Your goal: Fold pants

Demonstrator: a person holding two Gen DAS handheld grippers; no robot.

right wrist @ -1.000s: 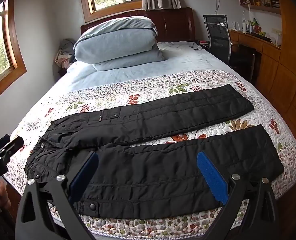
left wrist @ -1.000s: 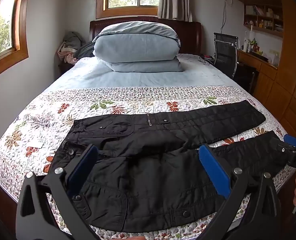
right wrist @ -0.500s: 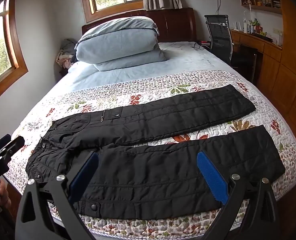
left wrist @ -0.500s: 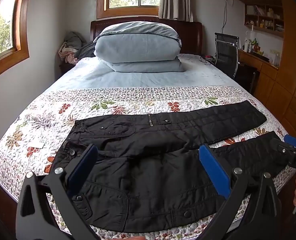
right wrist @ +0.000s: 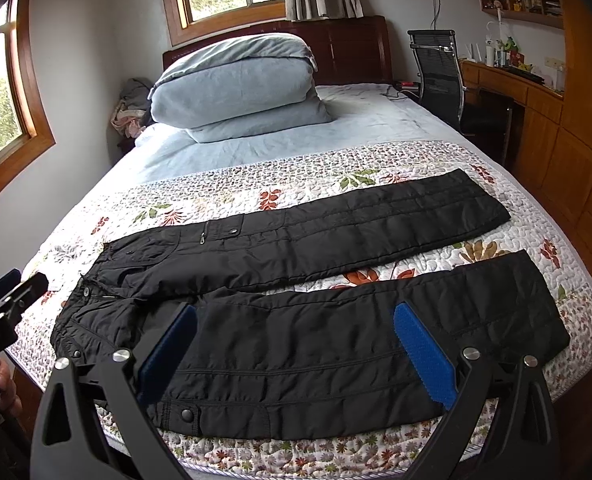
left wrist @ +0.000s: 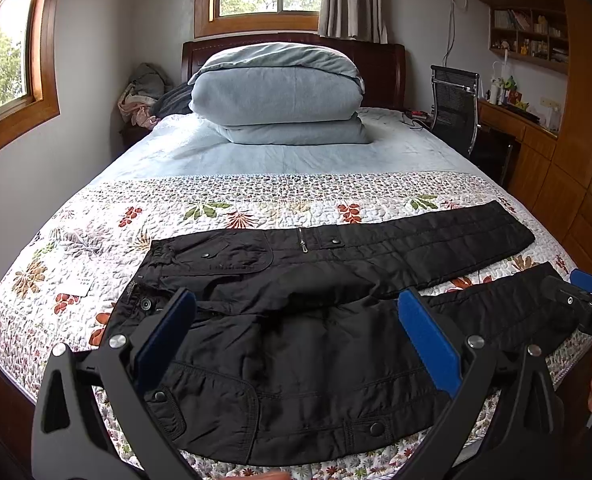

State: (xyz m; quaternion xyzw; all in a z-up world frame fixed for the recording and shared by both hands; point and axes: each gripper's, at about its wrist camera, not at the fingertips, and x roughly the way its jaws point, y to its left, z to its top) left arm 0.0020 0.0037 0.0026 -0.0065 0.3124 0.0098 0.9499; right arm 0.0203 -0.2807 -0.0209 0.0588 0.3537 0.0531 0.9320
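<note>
Lying flat below both spread tongs, black pants unfolded.

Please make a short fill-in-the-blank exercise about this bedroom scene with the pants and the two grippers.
1. The black quilted pants lie on the floral quilted bedspread with the two legs spread ____.
2. The pads of the left gripper and the right gripper have the colour ____.
3. Both grippers are ____ and hold nothing.
4. The folded light blue duvet lies in front of the dark wooden ____.

Missing words: apart; blue; open; headboard
</note>
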